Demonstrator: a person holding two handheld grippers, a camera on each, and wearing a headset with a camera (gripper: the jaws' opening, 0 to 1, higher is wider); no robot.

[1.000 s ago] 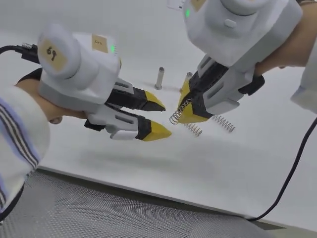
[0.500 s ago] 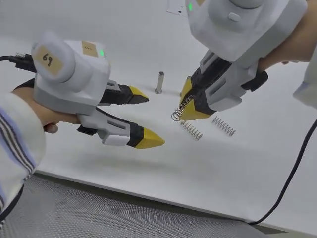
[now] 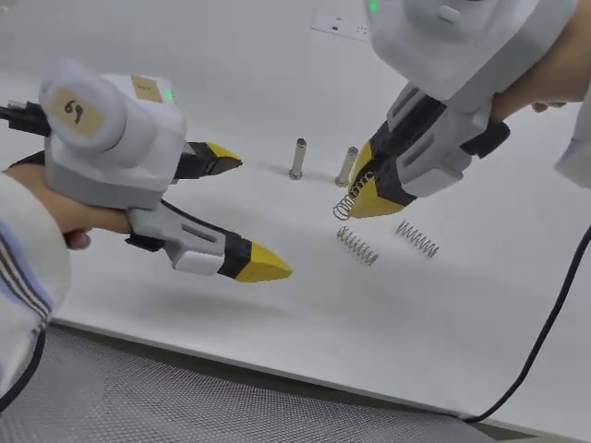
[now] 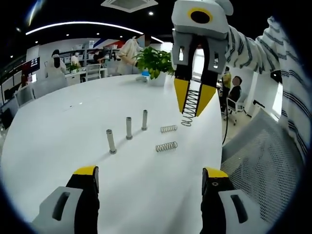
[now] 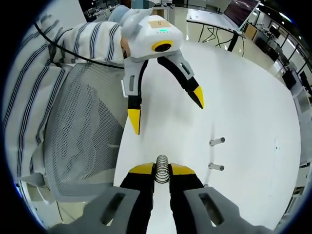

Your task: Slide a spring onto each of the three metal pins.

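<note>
My right gripper (image 3: 367, 192) hangs above the white table (image 3: 277, 314), shut on a spring (image 3: 348, 197) that sticks out past its yellow tips; the coil stands between the jaws in the right gripper view (image 5: 162, 174). Just behind it stand two metal pins (image 3: 299, 159) (image 3: 347, 166). The left gripper view has three bare pins in a row (image 4: 111, 141) (image 4: 128, 127) (image 4: 145, 119). Two loose springs (image 3: 356, 245) (image 3: 417, 238) lie on the table close to the pins. My left gripper (image 3: 249, 214) hovers to the left, open wide, holding nothing.
A grey mesh surface (image 3: 138, 388) runs along the table's near edge. A black cable (image 3: 547, 318) trails off the table at the right. A small paper label (image 3: 337, 24) lies at the far side. A potted plant (image 4: 153, 61), desks and people stand beyond the table.
My left gripper has opened much wider and drawn back to the left. My right gripper, still holding the spring, has shifted slightly up and right, toward the pins.
</note>
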